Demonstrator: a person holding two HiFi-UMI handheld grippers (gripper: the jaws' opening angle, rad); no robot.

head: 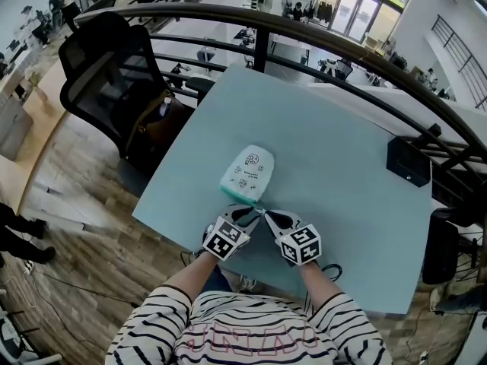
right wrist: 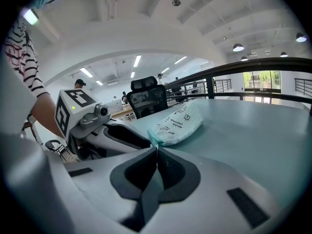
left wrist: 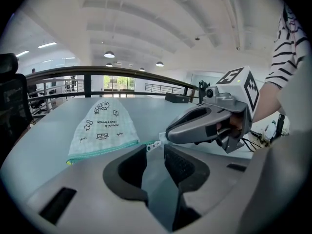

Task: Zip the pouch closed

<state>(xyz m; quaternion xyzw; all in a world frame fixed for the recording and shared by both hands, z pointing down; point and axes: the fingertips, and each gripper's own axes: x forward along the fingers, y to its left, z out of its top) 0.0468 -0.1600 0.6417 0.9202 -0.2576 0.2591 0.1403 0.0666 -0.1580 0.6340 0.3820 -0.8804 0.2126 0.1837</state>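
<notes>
A white pouch (head: 249, 172) with small printed drawings and a teal zipper edge lies on the pale blue table (head: 342, 158). Its zipper edge faces me. My right gripper (head: 266, 214) is shut on a small tab at the right end of the zipper; the left gripper view shows its tip (left wrist: 167, 136) pinching there. The silver zipper slider (left wrist: 153, 146) sits just beyond the tips of my left gripper (left wrist: 156, 151), whose jaws stand apart with nothing pressed between them. In the right gripper view the shut jaws (right wrist: 156, 149) meet at the pouch's (right wrist: 178, 123) teal corner.
A black office chair (head: 114, 82) stands off the table's far left corner. A black box (head: 409, 162) sits near the table's right edge. A dark curved railing (head: 304, 33) runs behind the table. Both grippers are close to the near table edge.
</notes>
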